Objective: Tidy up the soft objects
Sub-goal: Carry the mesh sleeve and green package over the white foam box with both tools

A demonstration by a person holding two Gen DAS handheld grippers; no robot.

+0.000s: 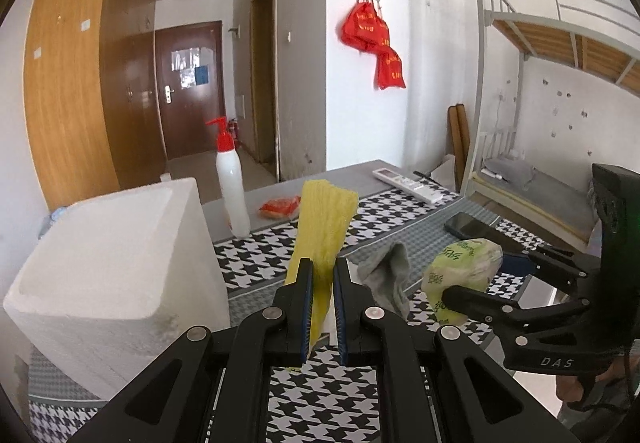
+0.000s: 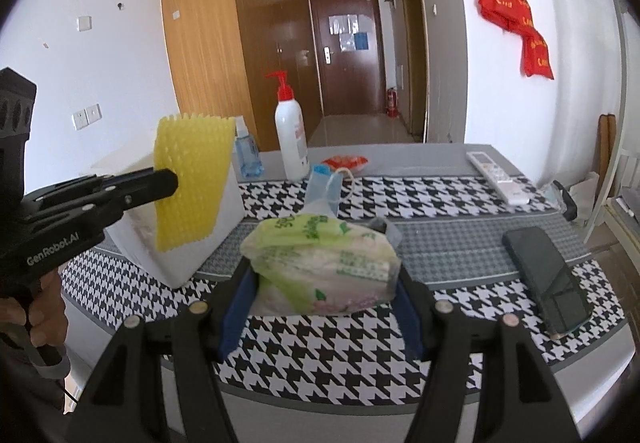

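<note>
The left gripper (image 1: 323, 275) is closed tight on a thin yellow foam sheet with a bumpy ribbed surface (image 1: 324, 223), which stands upright between the blue pads, above the table, just beside the white foam box with thick rough walls (image 1: 116, 263). The right gripper (image 2: 326, 283) holds a soft pack of tissues in crinkled green and clear plastic (image 2: 324, 263) between its wide-standing blue pads, lifted a little over the table with the black and white houndstooth cloth (image 2: 360, 347). A crumpled grey fabric piece (image 1: 386, 275) lies on the cloth. Behind stand a smooth white pump bottle with a red top (image 2: 291, 139), a flat black phone (image 2: 546, 279) and a white remote control (image 2: 496, 171).
</note>
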